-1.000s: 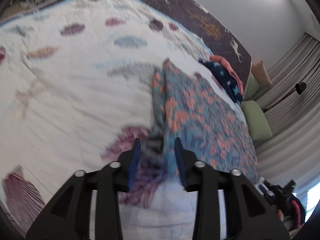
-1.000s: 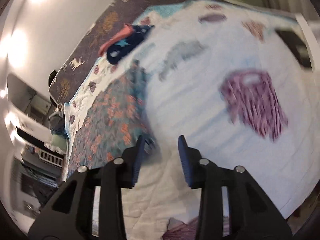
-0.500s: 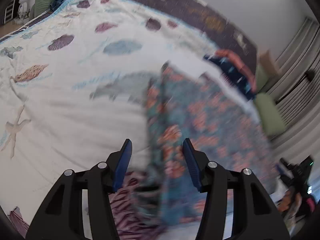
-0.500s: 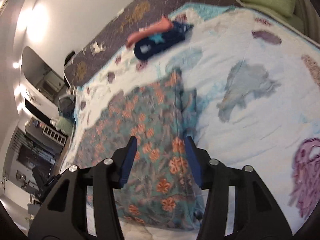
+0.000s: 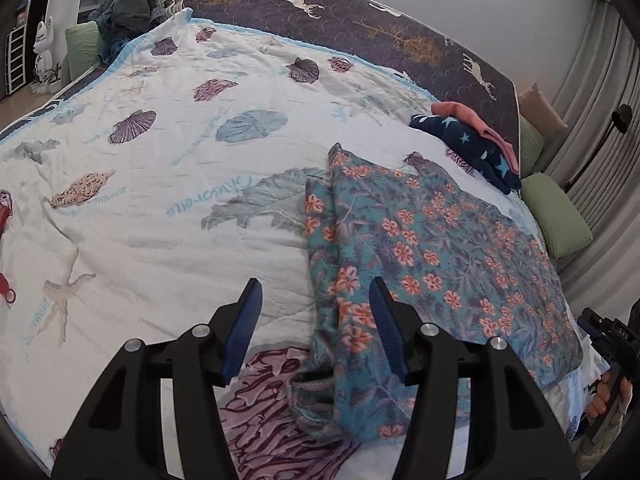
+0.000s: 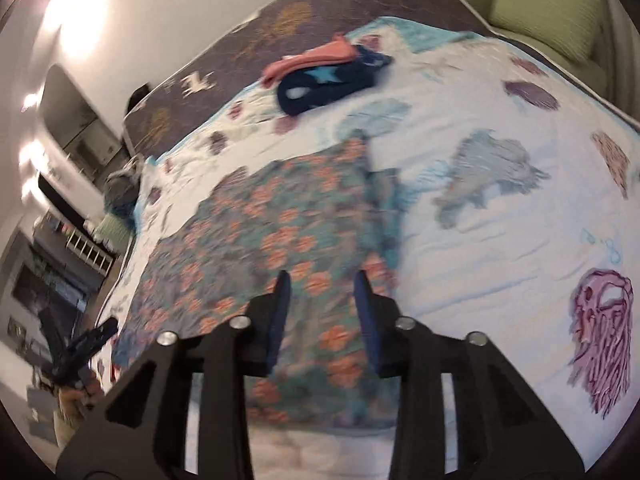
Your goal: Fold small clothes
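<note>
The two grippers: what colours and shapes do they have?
Both the left gripper and the right gripper have black angular plastic frames with silver screw heads. Each carries two flat, dark blue finger pads. No cables or markings show.

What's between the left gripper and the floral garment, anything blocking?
Nothing visible. The left gripper hangs over the floral garment's near folded edge on the bedspread, jaws apart after just opening, pads not pressing the cloth. The star-print clothes lie clear beyond it.

Left gripper (image 5: 316, 304) fingers just opened wide, empty; right gripper (image 6: 322, 300) closing slightly (nothing gripped).
</note>
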